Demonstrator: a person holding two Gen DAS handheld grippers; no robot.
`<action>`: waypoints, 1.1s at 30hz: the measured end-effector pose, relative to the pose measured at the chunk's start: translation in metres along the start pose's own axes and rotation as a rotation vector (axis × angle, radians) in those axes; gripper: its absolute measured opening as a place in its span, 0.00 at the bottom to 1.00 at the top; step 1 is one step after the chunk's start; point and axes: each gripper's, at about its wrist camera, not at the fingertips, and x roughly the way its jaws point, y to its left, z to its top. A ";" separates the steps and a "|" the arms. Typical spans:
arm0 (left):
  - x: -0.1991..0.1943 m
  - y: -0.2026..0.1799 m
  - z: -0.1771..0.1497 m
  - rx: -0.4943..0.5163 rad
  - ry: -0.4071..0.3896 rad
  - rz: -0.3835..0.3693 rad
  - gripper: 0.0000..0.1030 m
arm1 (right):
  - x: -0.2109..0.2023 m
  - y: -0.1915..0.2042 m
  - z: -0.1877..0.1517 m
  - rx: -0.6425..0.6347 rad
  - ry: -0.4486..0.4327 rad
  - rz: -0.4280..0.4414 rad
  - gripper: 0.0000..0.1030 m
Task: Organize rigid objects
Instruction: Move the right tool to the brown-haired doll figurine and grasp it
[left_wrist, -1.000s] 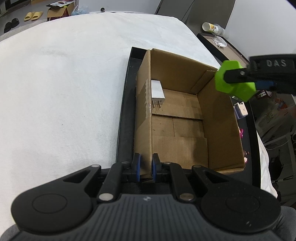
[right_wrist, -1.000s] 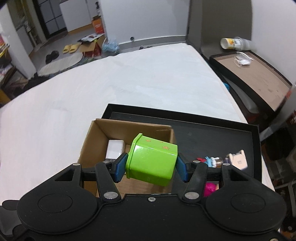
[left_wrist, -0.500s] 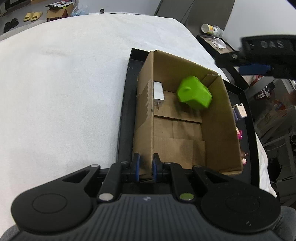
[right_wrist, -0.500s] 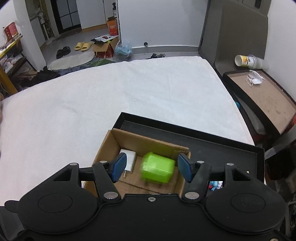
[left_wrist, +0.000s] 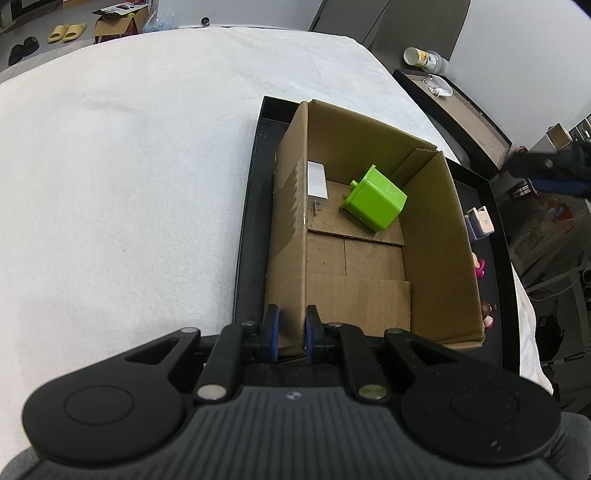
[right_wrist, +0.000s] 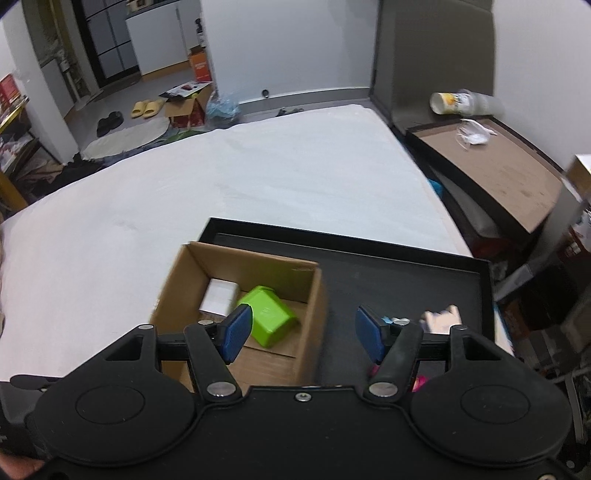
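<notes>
An open cardboard box (left_wrist: 432, 236) (right_wrist: 314, 295) stands in a black tray (left_wrist: 247, 221) (right_wrist: 406, 266) on a white bed. A green plastic block (left_wrist: 375, 203) (right_wrist: 269, 321) lies on its side on the box floor, beside a white charger plug (left_wrist: 316, 181) (right_wrist: 218, 297). My left gripper (left_wrist: 288, 332) is shut on the box's near left wall. My right gripper (right_wrist: 303, 330) is open and empty, high above the box's right wall; it shows blurred at the right edge of the left wrist view (left_wrist: 550, 171).
Small toys lie in the tray to the right of the box: a white and blue piece (left_wrist: 480, 222) (right_wrist: 441, 317), a pink one (left_wrist: 479, 268), and a dark figure (left_wrist: 487, 314). A brown side table (right_wrist: 498, 173) with a cup (right_wrist: 448, 101) stands at the right.
My right gripper opened and let go of the green block, which fell into the box and came to rest on its side. The right gripper then rose and drifted right. The left gripper stayed put.
</notes>
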 end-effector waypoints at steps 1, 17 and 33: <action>0.000 0.000 0.000 -0.001 0.000 0.000 0.12 | -0.001 -0.005 -0.002 0.006 0.000 -0.006 0.60; 0.000 -0.006 -0.001 0.014 -0.003 0.024 0.12 | -0.006 -0.067 -0.041 0.099 0.038 -0.051 0.63; 0.001 -0.013 -0.003 0.032 -0.005 0.060 0.11 | 0.022 -0.106 -0.090 0.190 0.137 -0.047 0.66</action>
